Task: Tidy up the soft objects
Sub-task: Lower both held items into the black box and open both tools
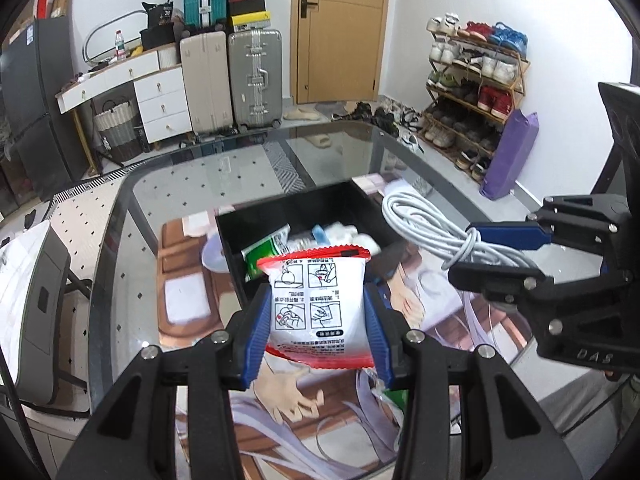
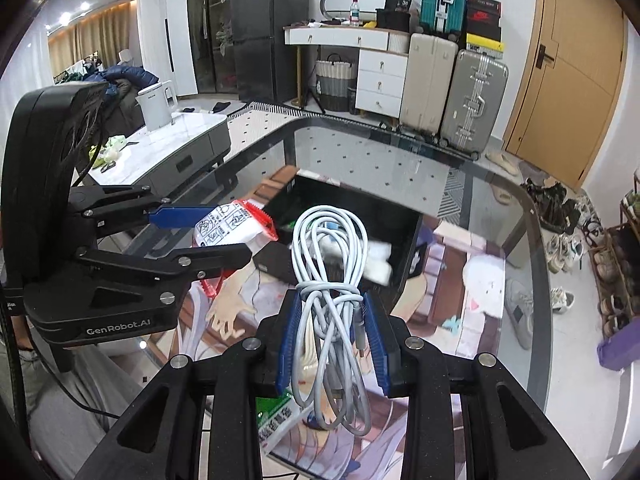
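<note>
My left gripper [image 1: 318, 316] is shut on a white packet with red edges [image 1: 318, 304] and holds it above the mat, just in front of the black box [image 1: 280, 208]. My right gripper [image 2: 330, 340] is shut on a coiled white cable [image 2: 328, 264] and holds it in the air right of the box. In the left wrist view the right gripper [image 1: 476, 252] and the cable [image 1: 420, 220] are at the right. In the right wrist view the left gripper [image 2: 224, 236] with the packet [image 2: 232, 226] is at the left. The box [image 2: 392, 216] holds a green packet [image 1: 264, 252] and white soft items [image 2: 376, 260].
A glass table [image 1: 200, 176] carries a printed picture mat [image 1: 192, 304] under the box. A green-and-white packet [image 2: 280, 420] lies on the mat below my right gripper. Suitcases [image 1: 252, 76], a drawer unit and a shoe rack [image 1: 472, 92] stand beyond the table.
</note>
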Action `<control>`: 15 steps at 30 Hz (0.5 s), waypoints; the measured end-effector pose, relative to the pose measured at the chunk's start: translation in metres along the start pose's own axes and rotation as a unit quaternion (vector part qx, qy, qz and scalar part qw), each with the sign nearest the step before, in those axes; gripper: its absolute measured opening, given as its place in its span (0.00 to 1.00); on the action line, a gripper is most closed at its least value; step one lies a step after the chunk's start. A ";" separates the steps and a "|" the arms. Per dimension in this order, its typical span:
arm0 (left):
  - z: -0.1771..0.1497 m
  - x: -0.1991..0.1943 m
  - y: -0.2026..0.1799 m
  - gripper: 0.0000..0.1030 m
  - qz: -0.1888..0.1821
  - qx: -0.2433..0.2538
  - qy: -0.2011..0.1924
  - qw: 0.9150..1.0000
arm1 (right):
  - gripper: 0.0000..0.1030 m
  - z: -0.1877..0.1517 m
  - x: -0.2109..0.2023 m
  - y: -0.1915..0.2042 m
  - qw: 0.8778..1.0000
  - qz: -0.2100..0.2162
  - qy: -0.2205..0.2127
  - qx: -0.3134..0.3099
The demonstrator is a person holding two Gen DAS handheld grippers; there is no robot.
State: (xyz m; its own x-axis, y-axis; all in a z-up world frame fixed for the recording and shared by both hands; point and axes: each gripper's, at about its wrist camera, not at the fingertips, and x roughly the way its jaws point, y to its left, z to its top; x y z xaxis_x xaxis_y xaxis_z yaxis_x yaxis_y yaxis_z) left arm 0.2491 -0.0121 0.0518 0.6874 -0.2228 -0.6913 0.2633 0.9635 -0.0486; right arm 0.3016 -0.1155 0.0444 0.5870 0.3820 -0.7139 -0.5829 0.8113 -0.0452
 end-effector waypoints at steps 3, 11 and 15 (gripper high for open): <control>0.006 0.002 0.003 0.42 0.002 -0.006 -0.006 1.000 | 0.31 0.008 0.000 -0.001 1.000 -0.004 -0.011 -0.001; 0.020 0.007 0.010 0.42 0.019 -0.014 -0.027 0.999 | 0.31 0.031 0.008 -0.011 0.999 -0.008 -0.030 0.020; 0.025 0.012 0.015 0.42 0.020 -0.021 -0.031 0.999 | 0.31 0.039 0.016 -0.016 0.999 -0.011 -0.033 0.027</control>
State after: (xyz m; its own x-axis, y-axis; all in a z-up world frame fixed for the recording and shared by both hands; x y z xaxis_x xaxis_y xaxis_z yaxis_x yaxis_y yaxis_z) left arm 0.2784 -0.0042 0.0605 0.7374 -0.1924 -0.6474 0.2081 0.9767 -0.0533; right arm 0.3426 -0.1053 0.0610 0.6362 0.3899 -0.6657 -0.5390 0.8420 -0.0219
